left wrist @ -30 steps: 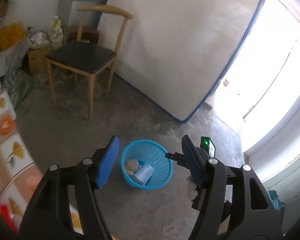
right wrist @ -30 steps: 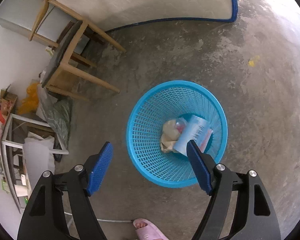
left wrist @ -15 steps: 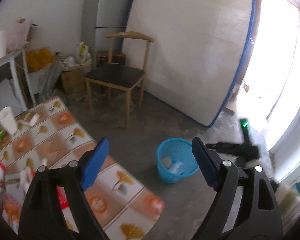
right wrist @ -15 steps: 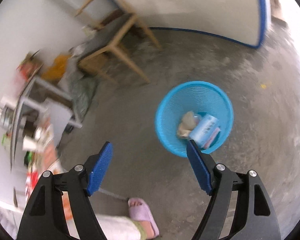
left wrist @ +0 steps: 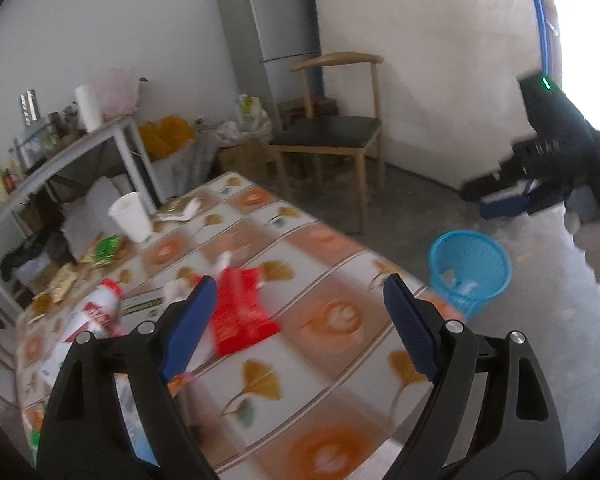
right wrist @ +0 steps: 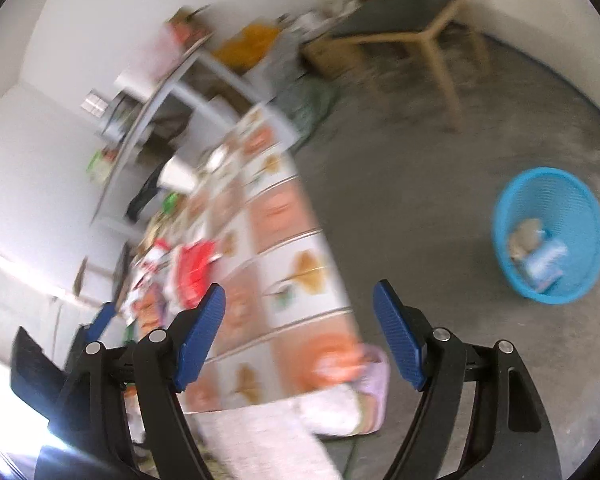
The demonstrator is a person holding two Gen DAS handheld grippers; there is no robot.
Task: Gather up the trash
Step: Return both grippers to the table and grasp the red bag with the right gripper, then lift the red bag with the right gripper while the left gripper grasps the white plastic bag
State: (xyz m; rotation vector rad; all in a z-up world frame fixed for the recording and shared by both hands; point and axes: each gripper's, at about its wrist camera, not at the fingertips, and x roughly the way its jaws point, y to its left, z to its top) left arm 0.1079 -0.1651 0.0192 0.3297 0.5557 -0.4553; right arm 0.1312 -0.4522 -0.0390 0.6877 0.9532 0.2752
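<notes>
reaching blurred, the left gripper point(left wrist: 296, 312) and right gripper point(right wrist: 300, 320), both spread empty, could knock the white paper cup point(left wrist: 130, 216) beside the red crumpled wrapper point(left wrist: 240, 312).

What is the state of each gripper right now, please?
Left gripper: open, nothing between its pads; its jaws have just been opening.
Right gripper: open and empty.

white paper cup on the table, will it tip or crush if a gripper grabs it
The white paper cup stands upright and looks like thin paper, so it probably crushes under a firm squeeze. It appears light, so a nudge may tip or slide it on the smooth tablecloth. Whether anything is inside cannot be told.
</notes>
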